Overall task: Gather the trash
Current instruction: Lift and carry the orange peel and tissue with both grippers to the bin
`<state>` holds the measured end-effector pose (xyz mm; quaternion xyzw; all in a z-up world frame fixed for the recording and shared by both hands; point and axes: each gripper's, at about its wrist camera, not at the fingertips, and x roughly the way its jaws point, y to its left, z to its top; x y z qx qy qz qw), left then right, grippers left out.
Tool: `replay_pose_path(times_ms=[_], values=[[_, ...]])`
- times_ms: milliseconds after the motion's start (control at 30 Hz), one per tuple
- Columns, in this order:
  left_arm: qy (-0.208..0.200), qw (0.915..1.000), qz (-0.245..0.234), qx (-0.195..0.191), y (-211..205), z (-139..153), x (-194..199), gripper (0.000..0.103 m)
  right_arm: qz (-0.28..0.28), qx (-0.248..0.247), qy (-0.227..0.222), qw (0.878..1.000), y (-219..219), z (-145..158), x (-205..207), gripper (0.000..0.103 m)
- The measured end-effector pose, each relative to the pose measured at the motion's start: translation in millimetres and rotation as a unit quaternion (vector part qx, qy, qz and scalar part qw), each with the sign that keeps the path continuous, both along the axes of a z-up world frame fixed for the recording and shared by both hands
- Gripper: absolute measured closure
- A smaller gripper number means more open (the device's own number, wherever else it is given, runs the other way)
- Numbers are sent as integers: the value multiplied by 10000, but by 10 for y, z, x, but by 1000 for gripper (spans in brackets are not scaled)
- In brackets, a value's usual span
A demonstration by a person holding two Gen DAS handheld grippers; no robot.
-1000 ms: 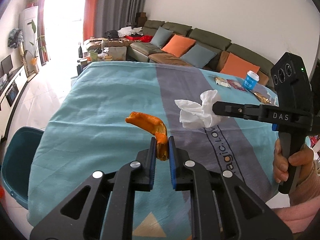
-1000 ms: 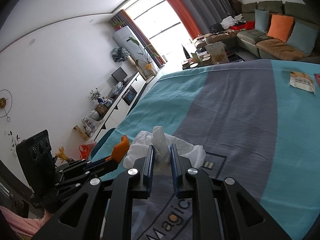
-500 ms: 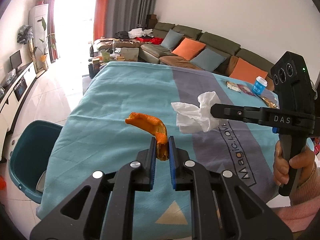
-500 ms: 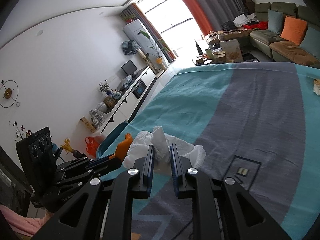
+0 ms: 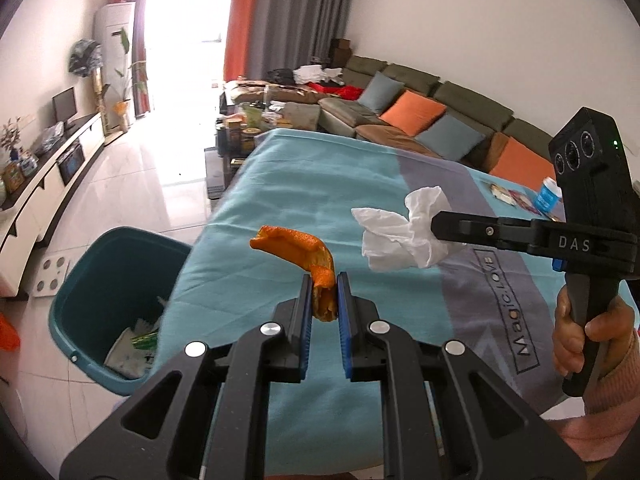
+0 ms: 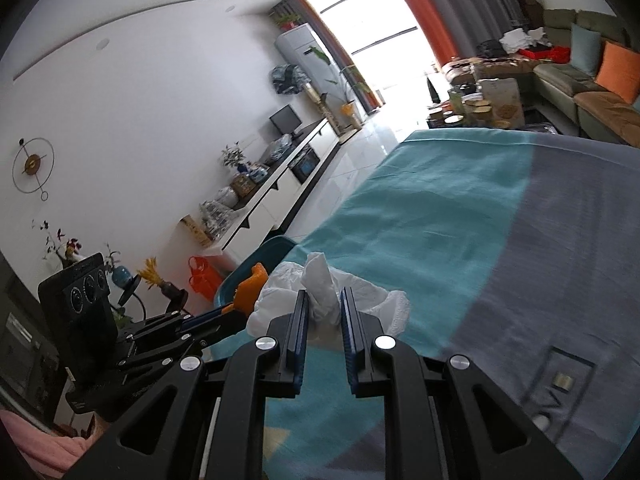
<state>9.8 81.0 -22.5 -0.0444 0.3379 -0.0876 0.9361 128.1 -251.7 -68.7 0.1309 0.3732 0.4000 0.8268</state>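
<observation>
Carry step in hand. My left tool [image 5: 323,280] clamps orange peel [image 5: 296,246], my right tool [image 6: 323,300] clamps crumpled tissue [image 6: 320,286], both held above surface [image 5: 360,184] near its left edge. Next: I reach past that edge over teal bin [image 5: 100,304] on floor, release both.

left gripper [image 5: 323,292]: clamps orange peel [image 5: 298,246] | right gripper [image 5: 434,226]: clamps tissue [image 5: 394,234] | bin [image 5: 96,280]: lower left

Peel: we see curled orange peel [image 5: 298,246] pinched upright, above the cloth's edge
Tissue: our crumpled white tissue [image 5: 404,234] is held aloft
Bin: teal bin [image 5: 86,280] on the floor, holding wrappers
</observation>
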Motion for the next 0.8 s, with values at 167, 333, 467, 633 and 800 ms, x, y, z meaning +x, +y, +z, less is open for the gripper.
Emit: replay_pose_path(times_ms=[167,333,467,633,800], values=[[-39,9995,301,-4,257,23,-30,91,270,-12,20,9996,245,20,51,88],[-58,9977,670,-17,588,46,-68,91,502,-25,70,9987,491,37,95,88],[-36,9957,929,-1,821,34,-116,91,665,-61,54,9978,720,74,114,88],[36,9928,1198,31,1072,-5,-140,91,802,-150,9,9967,929,103,130,88],[94,9906,1367,34,1261,-40,-168,91,930,-288,-12,9952,1161,100,168,88]])
